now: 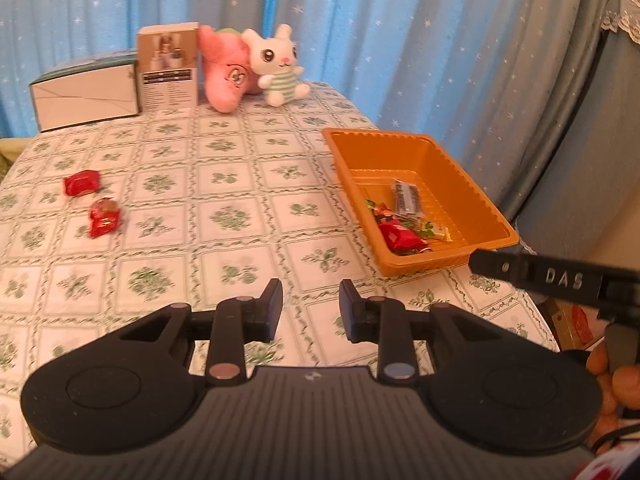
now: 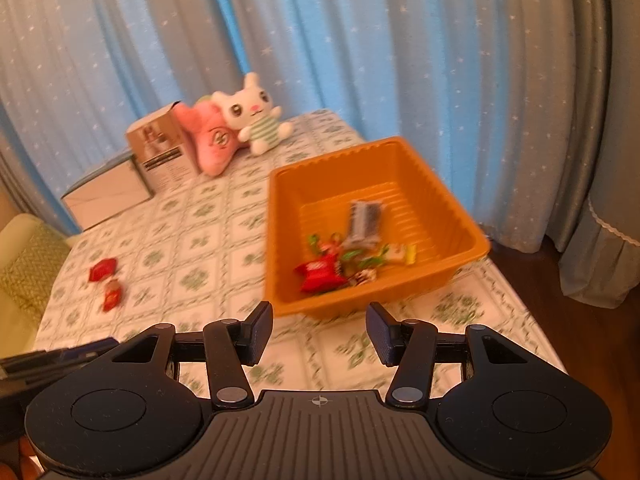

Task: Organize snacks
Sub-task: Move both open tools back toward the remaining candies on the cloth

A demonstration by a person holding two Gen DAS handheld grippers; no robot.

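An orange tray [image 1: 348,160] [image 2: 440,200] sits at the table's right side and holds several wrapped snacks, among them a red packet [image 1: 402,236] [image 2: 320,276] and a grey bar [image 1: 406,198] [image 2: 364,220]. Two red wrapped snacks [image 1: 81,183] [image 1: 104,218] lie on the tablecloth at the left; they also show in the right wrist view [image 2: 102,269] [image 2: 112,296]. My left gripper [image 1: 311,306] is open and empty above the table's near part. My right gripper [image 2: 320,330] is open and empty, just in front of the tray's near wall.
At the table's far edge stand a white box [image 1: 86,94], a brown carton [image 1: 168,66], a pink plush [image 1: 226,72] and a white bunny plush [image 1: 278,66]. Blue star-patterned curtains hang behind. The table's right edge drops off beyond the tray.
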